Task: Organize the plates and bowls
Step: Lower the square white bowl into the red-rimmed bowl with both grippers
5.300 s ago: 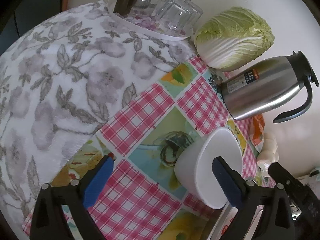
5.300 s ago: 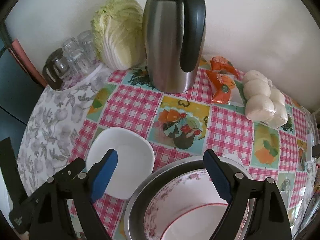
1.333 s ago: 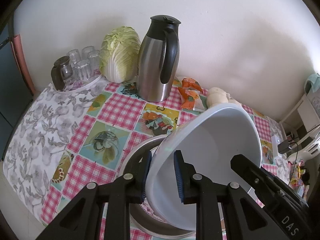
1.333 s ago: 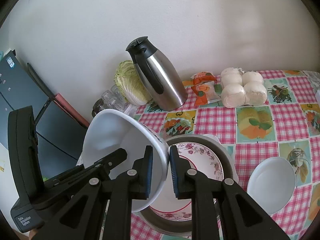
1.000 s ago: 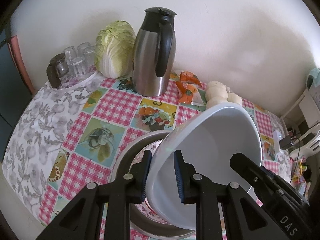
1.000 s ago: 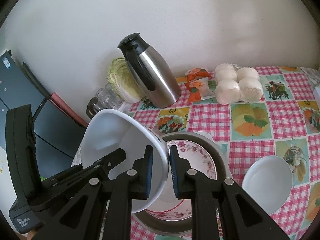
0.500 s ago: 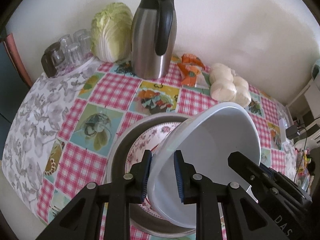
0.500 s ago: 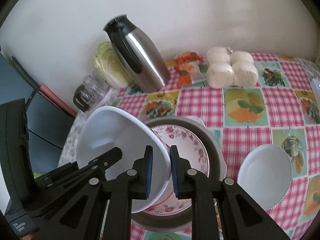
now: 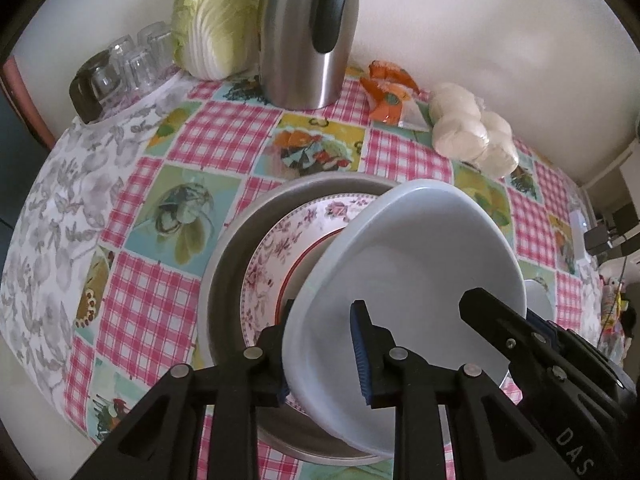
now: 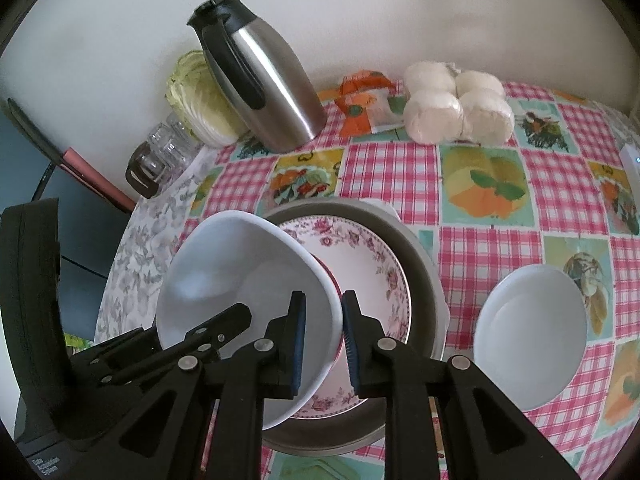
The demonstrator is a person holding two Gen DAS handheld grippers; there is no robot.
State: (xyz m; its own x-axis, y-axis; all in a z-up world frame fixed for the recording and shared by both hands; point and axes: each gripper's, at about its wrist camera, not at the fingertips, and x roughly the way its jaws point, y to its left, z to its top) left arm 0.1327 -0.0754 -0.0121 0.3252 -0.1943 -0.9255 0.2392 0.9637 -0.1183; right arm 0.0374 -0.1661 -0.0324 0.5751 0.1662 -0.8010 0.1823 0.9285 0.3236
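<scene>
I hold the large white bowl [image 9: 412,280] tilted over the floral plate [image 9: 288,248], which lies inside the grey metal basin [image 9: 228,264] on the checked tablecloth [image 9: 216,136]. My left gripper [image 9: 322,354] is closed to a narrow gap on the bowl's near rim, one blue pad inside the bowl and one outside. My right gripper [image 10: 323,338] is closed the same way on the opposite rim, pads either side of the wall. A smaller white bowl [image 10: 530,328] sits on the tablecloth just beside the basin. Well behind stand a steel thermos jug [image 9: 304,36], a cabbage [image 9: 216,20], upturned glasses [image 9: 132,64], orange snack packets [image 9: 386,94] and a bag of white buns [image 9: 472,136]. Legible writing: "DAS" on the right tool body in the left wrist view; "Data Acquisition System", small and blurred, on the left tool body in the right wrist view.
</scene>
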